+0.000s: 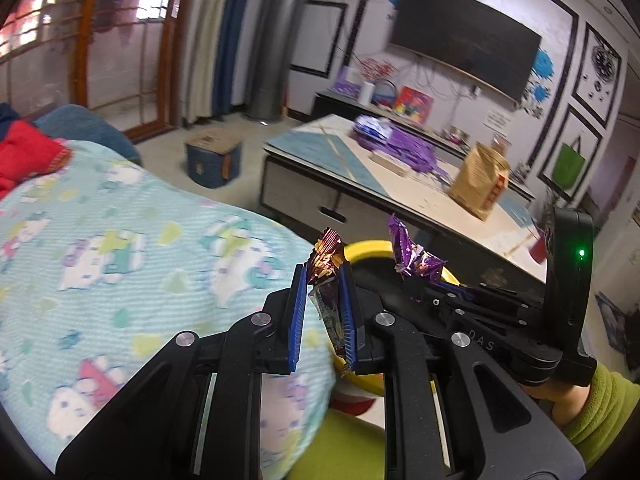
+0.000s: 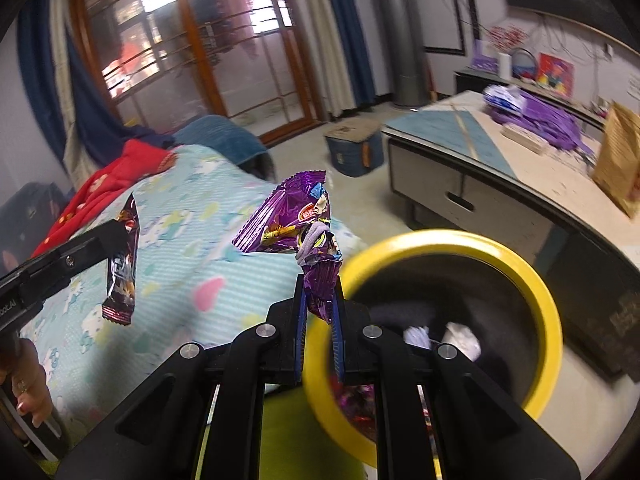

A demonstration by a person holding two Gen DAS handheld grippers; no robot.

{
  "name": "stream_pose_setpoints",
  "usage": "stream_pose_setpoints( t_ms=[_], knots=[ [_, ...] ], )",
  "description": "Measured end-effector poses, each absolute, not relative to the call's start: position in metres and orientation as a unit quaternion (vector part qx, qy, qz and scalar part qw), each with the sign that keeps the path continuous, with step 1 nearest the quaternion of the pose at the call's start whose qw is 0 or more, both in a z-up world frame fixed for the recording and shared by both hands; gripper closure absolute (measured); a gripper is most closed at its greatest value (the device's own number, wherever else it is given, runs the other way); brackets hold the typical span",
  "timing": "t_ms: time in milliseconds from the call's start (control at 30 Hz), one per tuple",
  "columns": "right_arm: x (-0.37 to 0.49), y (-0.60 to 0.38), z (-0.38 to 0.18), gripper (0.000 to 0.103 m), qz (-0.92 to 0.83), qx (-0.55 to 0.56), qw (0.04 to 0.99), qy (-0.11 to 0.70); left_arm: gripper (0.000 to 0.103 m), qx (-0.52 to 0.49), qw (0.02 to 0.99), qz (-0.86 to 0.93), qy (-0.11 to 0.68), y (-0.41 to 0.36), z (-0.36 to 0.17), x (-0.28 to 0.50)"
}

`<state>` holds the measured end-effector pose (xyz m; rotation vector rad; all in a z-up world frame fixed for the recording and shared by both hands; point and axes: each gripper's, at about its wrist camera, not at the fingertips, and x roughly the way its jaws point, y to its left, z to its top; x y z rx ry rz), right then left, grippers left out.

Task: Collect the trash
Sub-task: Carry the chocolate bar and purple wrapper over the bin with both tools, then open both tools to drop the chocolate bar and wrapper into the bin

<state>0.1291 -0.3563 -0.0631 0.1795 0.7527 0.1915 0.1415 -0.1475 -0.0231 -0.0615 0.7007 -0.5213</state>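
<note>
My left gripper [image 1: 323, 280] is shut on a brown foil snack wrapper [image 1: 326, 258], held above the edge of the blanket-covered sofa. The same wrapper [image 2: 122, 264] hangs from the left gripper in the right wrist view. My right gripper [image 2: 318, 288] is shut on a purple foil snack wrapper [image 2: 296, 216] with a lilac hair tie around it, just left of the yellow-rimmed trash bin [image 2: 548, 300]. The purple wrapper [image 1: 408, 252] and the bin's rim [image 1: 366, 246] also show in the left wrist view. White crumpled tissues [image 2: 460, 338] lie inside the bin.
A light blue cartoon-print blanket [image 1: 120, 240] covers the sofa on the left, with a red cloth [image 1: 28, 156] behind. A low coffee table [image 1: 384, 184] holds a brown paper bag [image 1: 480, 180] and purple items. A blue stool [image 1: 214, 158] stands on the floor.
</note>
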Motion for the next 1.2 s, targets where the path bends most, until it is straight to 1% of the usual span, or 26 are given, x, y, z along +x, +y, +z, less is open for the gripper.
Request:
stream_pose_setpoints(
  t_ms=[367,467,500,533,567,633,667,700,733,767,800,833,867,900,967,1000,1033,1067,1200],
  knots=[
    [0.117,-0.411,-0.100,0.091,0.029,0.141,0.899,0.414,0.091,0.008,0.870,-0.311,0.382,-0.220,-0.058,0.162],
    [0.112,-0.422,-0.108,0.091,0.020,0.152,0.893,0.423,0.090,0.020,0.863,-0.323,0.388,-0.236,-0.065,0.169],
    [0.111,-0.424,-0.109,0.091,0.018,0.155,0.892,0.424,0.087,0.023,0.861,-0.326,0.389,-0.241,-0.067,0.171],
    [0.110,-0.426,-0.111,0.087,0.016,0.158,0.891,0.425,0.082,0.025,0.859,-0.331,0.390,-0.244,-0.068,0.172],
    [0.109,-0.429,-0.112,0.073,0.012,0.160,0.890,0.426,0.077,0.028,0.858,-0.333,0.390,-0.247,-0.068,0.173],
    [0.104,-0.434,-0.112,0.059,0.003,0.164,0.891,0.424,0.051,0.035,0.860,-0.329,0.388,-0.250,-0.067,0.174],
    [0.102,-0.436,-0.111,0.058,0.000,0.165,0.891,0.422,0.045,0.035,0.861,-0.327,0.388,-0.248,-0.066,0.174],
    [0.101,-0.437,-0.110,0.056,-0.002,0.166,0.892,0.421,0.036,0.033,0.862,-0.325,0.387,-0.247,-0.066,0.173],
    [0.099,-0.438,-0.109,0.050,-0.008,0.166,0.892,0.420,0.029,0.031,0.864,-0.320,0.387,-0.244,-0.065,0.173],
    [0.097,-0.439,-0.106,0.046,-0.013,0.166,0.894,0.417,0.025,0.031,0.866,-0.315,0.388,-0.241,-0.064,0.172],
    [0.096,-0.439,-0.104,0.045,-0.015,0.167,0.894,0.415,0.021,0.032,0.869,-0.308,0.386,-0.235,-0.063,0.169],
    [0.094,-0.439,-0.101,0.041,-0.016,0.167,0.896,0.412,0.018,0.032,0.871,-0.304,0.384,-0.230,-0.060,0.167],
    [0.091,-0.436,-0.095,0.035,-0.015,0.162,0.900,0.405,0.015,0.033,0.874,-0.300,0.382,-0.227,-0.058,0.165],
    [0.089,-0.433,-0.090,0.032,-0.016,0.157,0.903,0.400,0.011,0.033,0.877,-0.296,0.376,-0.219,-0.055,0.159],
    [0.081,-0.422,-0.078,0.016,-0.016,0.141,0.912,0.386,0.011,0.036,0.884,-0.286,0.368,-0.208,-0.049,0.152],
    [0.076,-0.415,-0.072,0.014,-0.013,0.134,0.916,0.378,0.011,0.036,0.887,-0.279,0.366,-0.203,-0.046,0.150],
    [0.070,-0.407,-0.067,0.009,-0.011,0.126,0.920,0.370,0.011,0.032,0.891,-0.271,0.364,-0.196,-0.043,0.146],
    [0.068,-0.402,-0.063,0.006,-0.010,0.122,0.922,0.366,0.011,0.025,0.893,-0.266,0.361,-0.188,-0.039,0.142],
    [0.049,-0.370,-0.045,0.006,-0.001,0.110,0.937,0.331,0.011,0.014,0.910,-0.240,0.338,-0.158,-0.027,0.124]
  ],
)
